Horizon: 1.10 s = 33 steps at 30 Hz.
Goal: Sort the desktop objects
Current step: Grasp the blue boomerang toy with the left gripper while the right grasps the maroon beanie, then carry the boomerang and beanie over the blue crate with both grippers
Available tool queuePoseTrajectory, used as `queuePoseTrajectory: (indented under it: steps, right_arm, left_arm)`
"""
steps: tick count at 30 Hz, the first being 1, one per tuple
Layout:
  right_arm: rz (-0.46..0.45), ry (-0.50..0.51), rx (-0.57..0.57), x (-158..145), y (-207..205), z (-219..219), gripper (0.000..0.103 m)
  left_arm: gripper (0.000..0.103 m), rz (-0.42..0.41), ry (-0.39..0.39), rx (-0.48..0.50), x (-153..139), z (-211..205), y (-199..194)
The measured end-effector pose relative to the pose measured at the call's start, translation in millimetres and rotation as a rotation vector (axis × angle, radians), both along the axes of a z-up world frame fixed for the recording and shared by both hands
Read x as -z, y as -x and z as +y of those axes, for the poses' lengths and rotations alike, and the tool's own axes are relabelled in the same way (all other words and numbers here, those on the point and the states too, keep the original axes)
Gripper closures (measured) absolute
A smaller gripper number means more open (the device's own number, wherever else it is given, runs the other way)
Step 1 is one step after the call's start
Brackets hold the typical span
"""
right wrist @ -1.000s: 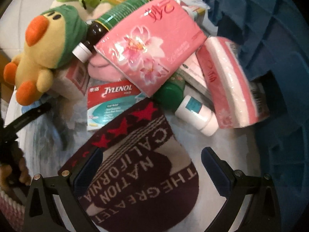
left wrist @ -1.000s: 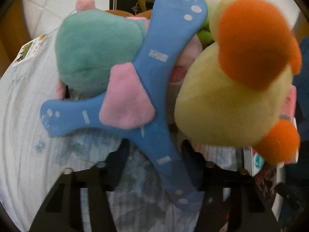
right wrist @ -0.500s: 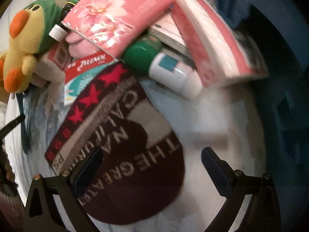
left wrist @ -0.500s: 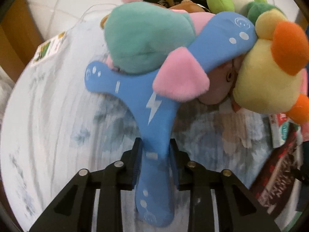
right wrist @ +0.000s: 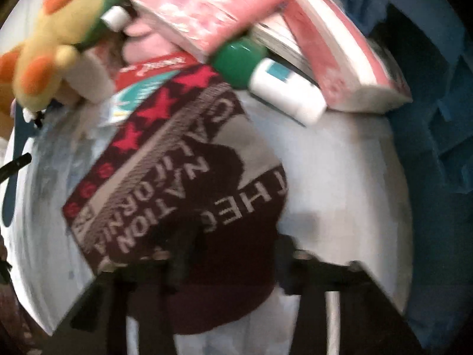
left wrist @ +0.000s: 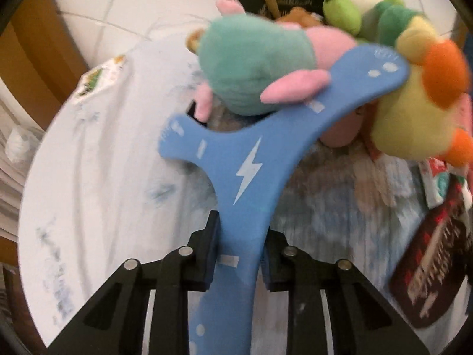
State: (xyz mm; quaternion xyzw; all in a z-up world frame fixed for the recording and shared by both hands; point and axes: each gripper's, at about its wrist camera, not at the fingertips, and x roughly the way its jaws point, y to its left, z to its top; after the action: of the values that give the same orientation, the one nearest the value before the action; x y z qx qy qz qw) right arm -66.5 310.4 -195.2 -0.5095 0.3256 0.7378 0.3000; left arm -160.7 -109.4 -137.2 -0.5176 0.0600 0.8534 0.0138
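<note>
one blue boomerang [left wrist: 245,174] with a white lightning bolt sits pinched by one arm between the pads of the left tongs [left wrist: 238,254], its other two arms spreading forward. the far arm runs under a teal and pink soft toy [left wrist: 251,65] and reaches a yellow duck toy [left wrist: 414,112] with orange beak and feet. behind them lies a green and white soft toy [left wrist: 357,9]. all of this rests on a pale, blue-smudged tabletop [left wrist: 97,177].

the right tongs [right wrist: 233,257] are blurred; their fingers look drawn in around the near edge of a dark red knitted hat [right wrist: 183,183] with red stars and grey lettering, though i cannot tell if they truly grip it. the hat lies on the tabletop, its far end over a red and white medicine box [right wrist: 142,80]. beyond it are a white bottle [right wrist: 286,91] touching a green cap [right wrist: 236,62], a pink tissue pack [right wrist: 212,6], and a pink and white pack [right wrist: 348,50] leaning beside a blue crate [right wrist: 437,148].
</note>
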Motion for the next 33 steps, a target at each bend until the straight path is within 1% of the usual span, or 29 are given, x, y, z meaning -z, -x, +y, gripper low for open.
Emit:
queuePoseTrajectory:
  steps: [2,4,5,6,7,9,11,12,13,14,17,22,25,30,33]
  right_arm:
    - [0.023,-0.045,-0.006,-14,-2,-7,0.082]
    - [0.071,-0.089,-0.019,-33,-6,-15,0.084]
    - [0.096,-0.114,-0.026,-43,-8,-20,0.085]
    - [0.120,-0.138,-0.034,-54,-11,-23,0.085]
    - [0.140,-0.160,-0.042,-61,-9,-32,0.086]
    - [0.180,-0.201,-0.059,-92,-1,-42,0.086]
    - [0.213,-0.239,-0.072,-115,-1,-45,0.086]
    - [0.226,-0.263,-0.072,-126,4,-58,0.090]
    - [0.241,-0.284,-0.073,-134,1,-62,0.093]
    - [0.257,-0.309,-0.051,-144,-3,-68,0.094]
    - [0.288,-0.368,-0.058,-175,-12,-83,0.095]
    - [0.293,-0.433,-0.069,-198,-17,-104,0.095]
    - [0.283,-0.453,-0.073,-206,-18,-114,0.095]
    - [0.282,-0.459,-0.059,-208,-21,-123,0.095]
    - [0.274,-0.467,-0.031,-211,-23,-127,0.095]
  left_arm:
    - [0.083,0.023,-0.018,-0.001,-18,-6,-21]
    - [0.092,0.064,-0.018,0.000,-36,-8,-43]
    - [0.093,0.078,-0.024,0.001,-45,-1,-60]
    - [0.094,0.093,-0.036,0.011,-50,-9,-60]
    - [0.094,0.110,-0.050,0.019,-58,-7,-71]
    - [0.095,0.135,-0.060,0.043,-67,-16,-79]
    - [0.095,0.156,-0.076,0.054,-74,-19,-89]
    - [0.095,0.168,-0.084,0.066,-77,-24,-90]
    - [0.095,0.183,-0.086,0.077,-83,-24,-96]
    - [0.095,0.196,-0.088,0.090,-90,-21,-102]
    - [0.095,0.248,-0.088,0.125,-109,-16,-119]
    - [0.095,0.322,-0.111,0.201,-137,-9,-149]
    - [0.095,0.345,-0.124,0.243,-148,-7,-162]
    - [0.095,0.354,-0.125,0.288,-153,-7,-176]
    - [0.095,0.354,-0.132,0.312,-154,-7,-180]
